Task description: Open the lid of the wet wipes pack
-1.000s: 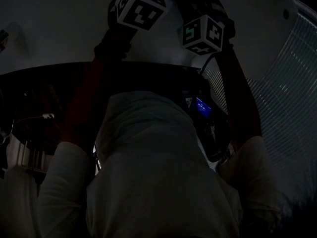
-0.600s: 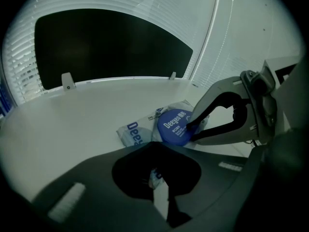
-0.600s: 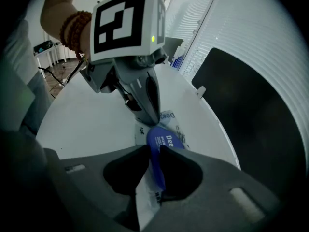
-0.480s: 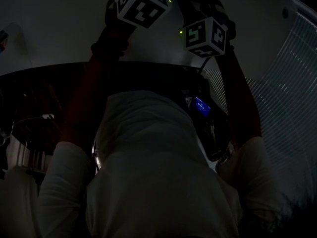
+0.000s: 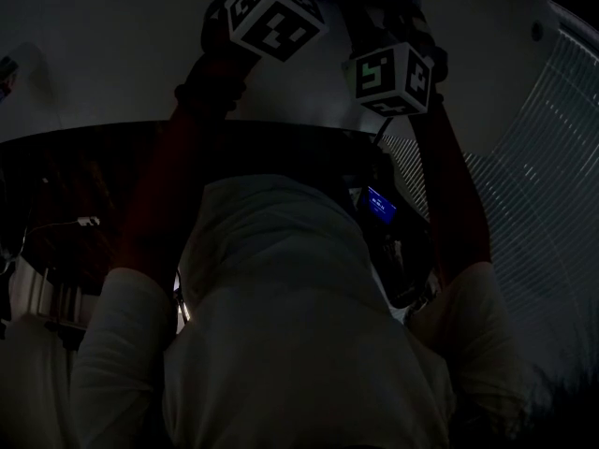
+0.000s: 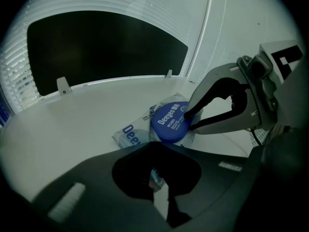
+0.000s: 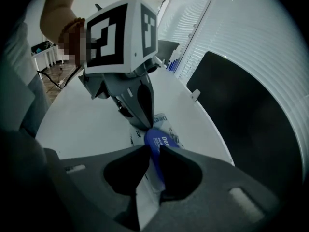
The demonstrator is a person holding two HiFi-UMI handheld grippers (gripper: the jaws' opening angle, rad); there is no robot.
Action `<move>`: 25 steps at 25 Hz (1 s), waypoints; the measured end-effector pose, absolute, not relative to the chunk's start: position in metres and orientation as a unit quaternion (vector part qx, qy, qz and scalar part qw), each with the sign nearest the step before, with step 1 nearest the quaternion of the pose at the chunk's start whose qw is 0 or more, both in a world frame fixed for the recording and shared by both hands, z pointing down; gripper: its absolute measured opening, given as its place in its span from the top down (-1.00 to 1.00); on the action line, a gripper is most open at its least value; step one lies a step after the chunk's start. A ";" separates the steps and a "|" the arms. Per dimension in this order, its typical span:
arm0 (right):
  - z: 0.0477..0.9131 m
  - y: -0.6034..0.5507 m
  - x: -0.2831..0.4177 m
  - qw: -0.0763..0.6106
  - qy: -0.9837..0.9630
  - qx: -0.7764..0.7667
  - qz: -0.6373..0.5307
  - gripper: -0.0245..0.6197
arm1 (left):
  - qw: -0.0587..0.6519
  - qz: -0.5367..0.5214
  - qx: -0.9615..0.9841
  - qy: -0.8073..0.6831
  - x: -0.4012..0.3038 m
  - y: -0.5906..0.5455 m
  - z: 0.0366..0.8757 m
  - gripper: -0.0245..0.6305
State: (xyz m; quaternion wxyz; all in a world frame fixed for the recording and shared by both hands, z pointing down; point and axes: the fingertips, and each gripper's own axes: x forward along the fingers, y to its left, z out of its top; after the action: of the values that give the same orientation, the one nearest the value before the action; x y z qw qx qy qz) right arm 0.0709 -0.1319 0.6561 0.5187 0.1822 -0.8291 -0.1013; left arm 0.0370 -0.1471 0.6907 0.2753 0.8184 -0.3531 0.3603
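Note:
The wet wipes pack [image 6: 126, 133] lies on the white round table [image 6: 72, 124], its round blue lid [image 6: 168, 123] facing up. My left gripper [image 6: 155, 149] is shut on the pack's near end; in the right gripper view it [image 7: 141, 123] presses down on the pack [image 7: 161, 118]. My right gripper [image 7: 153, 150] has the tilted blue lid [image 7: 155, 140] between its closing jaws; in the left gripper view it [image 6: 189, 120] pinches the lid's right rim. In the dark head view only the left marker cube [image 5: 276, 12] and right marker cube [image 5: 393, 78] show, and the pack is hidden.
A dark panel [image 6: 101, 47] and white blinds [image 6: 159, 8] stand behind the table's far edge. A white cart [image 7: 46, 52] stands off the table at the left. A small device with a blue screen [image 5: 379, 204] hangs on the person's chest.
In the head view the left marker cube has rolled a little. The right marker cube has shifted slightly toward the lower right. The arms stay in much the same place.

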 end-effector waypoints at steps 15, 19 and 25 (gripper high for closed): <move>0.669 -0.121 0.078 0.575 -0.799 0.095 -0.147 0.63 | 0.259 0.371 0.826 -0.335 0.043 -0.145 0.690 0.92; 0.686 -0.123 0.084 0.597 -0.776 0.088 -0.184 0.63 | 0.257 0.374 0.827 -0.332 0.044 -0.145 0.690 0.92; 0.693 -0.121 0.085 0.594 -0.788 0.083 -0.136 0.68 | 0.246 0.379 0.830 -0.328 0.044 -0.143 0.693 0.92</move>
State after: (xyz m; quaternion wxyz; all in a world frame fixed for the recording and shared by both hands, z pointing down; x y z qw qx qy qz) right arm 0.0847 -0.1210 0.6933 0.5942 0.0833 -0.7884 -0.1358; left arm 0.0440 -0.1434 0.6930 0.2458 0.8295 -0.3279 0.3793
